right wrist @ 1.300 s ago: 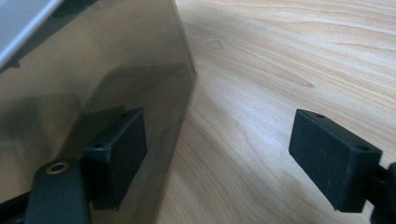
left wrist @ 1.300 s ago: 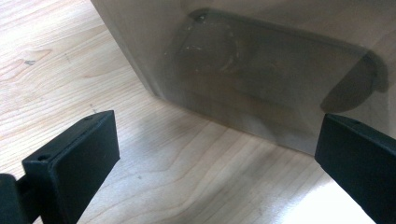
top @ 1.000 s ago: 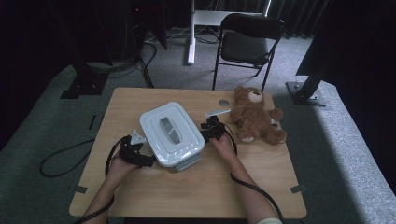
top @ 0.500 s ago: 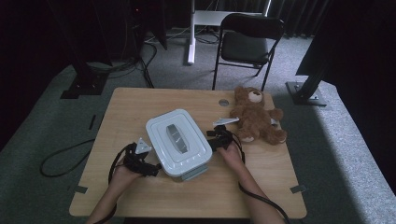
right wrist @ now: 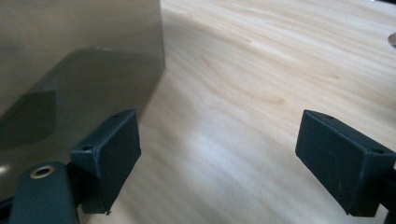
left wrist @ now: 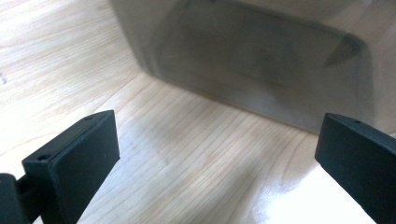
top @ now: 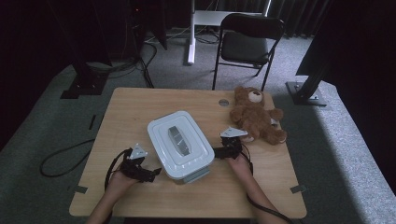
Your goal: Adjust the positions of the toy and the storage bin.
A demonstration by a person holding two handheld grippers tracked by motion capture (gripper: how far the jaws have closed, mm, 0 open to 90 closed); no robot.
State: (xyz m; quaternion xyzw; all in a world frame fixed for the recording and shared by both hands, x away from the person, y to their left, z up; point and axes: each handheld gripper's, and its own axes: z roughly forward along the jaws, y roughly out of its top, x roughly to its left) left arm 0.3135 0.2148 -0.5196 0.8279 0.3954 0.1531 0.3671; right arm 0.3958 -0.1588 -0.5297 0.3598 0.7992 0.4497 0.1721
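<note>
Pale wooden table on grey carpet, ringed by dark curtains, with 1 black folding chair behind and a brown plush teddy bear lying near the far right edge. Mid-table, turned at an angle: pale grey rectangular plastic storage box, translucent walls, white lid on with a recessed handle. Left gripper just beside its near-left wall, jaws wide, holding nothing. Right gripper against its right side, jaws likewise wide, empty.
</note>
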